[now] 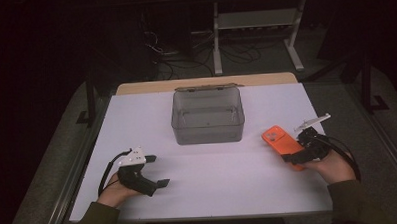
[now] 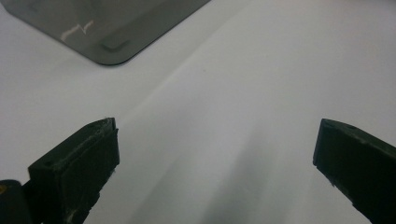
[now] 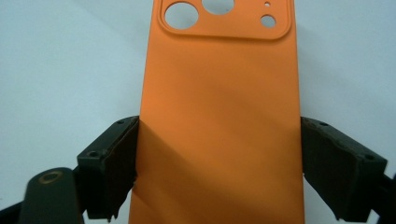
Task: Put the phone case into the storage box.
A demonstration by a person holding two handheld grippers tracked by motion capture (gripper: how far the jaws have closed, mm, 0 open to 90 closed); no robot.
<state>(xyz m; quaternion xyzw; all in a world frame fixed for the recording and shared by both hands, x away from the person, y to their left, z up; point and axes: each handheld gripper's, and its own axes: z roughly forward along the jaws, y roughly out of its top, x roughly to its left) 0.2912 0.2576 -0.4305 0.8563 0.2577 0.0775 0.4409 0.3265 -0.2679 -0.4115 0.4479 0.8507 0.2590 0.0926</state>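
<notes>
At the left of the high view, the left tongs (image 1: 156, 171) rest low over the white surface (image 1: 229, 176), held by a hand (image 1: 116, 191) that comes in from the bottom edge. Their jaws stand wide apart with nothing between them; the left gripper view shows only bare surface in the gap, and a rounded corner of the box (image 2: 107, 28) at the top left, well ahead of the jaws.

In the middle, toward the far side of the surface, stands the box (image 1: 207, 116), a clear grey plastic tub with its lid hinged back behind it. Nothing can be made out inside it.

At the right, an orange phone case (image 1: 283, 144) lies near the right edge of the surface, its camera cut-outs pointing toward the box. The right tongs (image 1: 294, 157) are clamped on it across its width, near its lower end. In the right gripper view the case (image 3: 219, 130) fills the gap, one black jaw pressed against each long edge. The right hand (image 1: 333, 167) holds the gripper from the near side.
</notes>
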